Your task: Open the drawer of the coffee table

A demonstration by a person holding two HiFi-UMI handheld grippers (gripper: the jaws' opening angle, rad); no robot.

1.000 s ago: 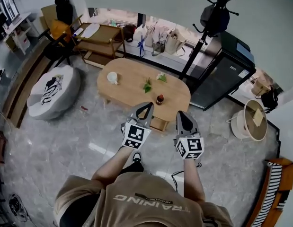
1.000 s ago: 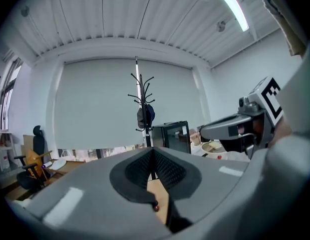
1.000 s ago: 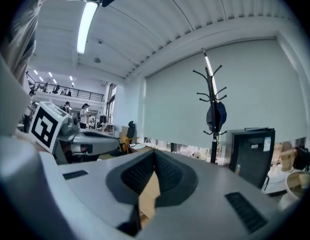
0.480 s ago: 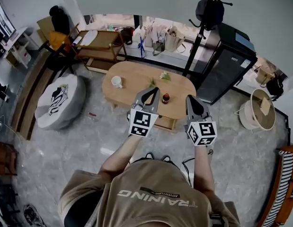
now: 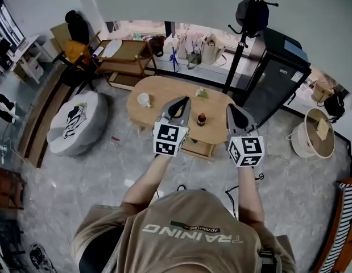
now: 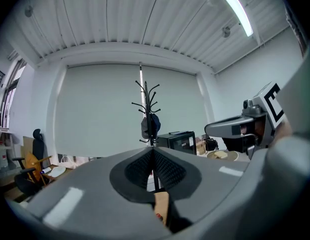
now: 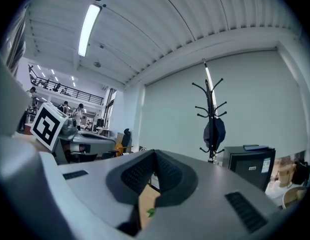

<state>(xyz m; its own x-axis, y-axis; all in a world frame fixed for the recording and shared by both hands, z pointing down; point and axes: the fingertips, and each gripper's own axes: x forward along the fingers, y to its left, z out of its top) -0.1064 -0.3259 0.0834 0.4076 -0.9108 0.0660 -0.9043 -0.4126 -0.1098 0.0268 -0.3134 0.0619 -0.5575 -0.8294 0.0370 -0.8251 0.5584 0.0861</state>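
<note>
An oval wooden coffee table [image 5: 164, 92] stands on the grey floor ahead of me. Its drawer [image 5: 199, 148] shows as a wooden box under the near edge. My left gripper [image 5: 184, 101] is held level in the air in front of the table, jaws shut and empty. My right gripper [image 5: 232, 109] hangs beside it at the same height, also shut on nothing. In the left gripper view the left gripper [image 6: 152, 151] has its ribbed pads meeting. The right gripper [image 7: 155, 154] looks the same in its own view. Neither touches the table or drawer.
On the table are a white cup [image 5: 144, 99], a small plant [image 5: 201, 93] and a dark bottle [image 5: 202, 118]. A coat rack [image 5: 244, 16] and black cabinet [image 5: 275, 78] stand behind. A grey pouf [image 5: 79, 121] sits left, a wooden cart [image 5: 121, 53] far left, a round basket [image 5: 315, 140] right.
Both grippers have risen together and now overlap the table's near edge in the head view. Their jaws stayed shut.
</note>
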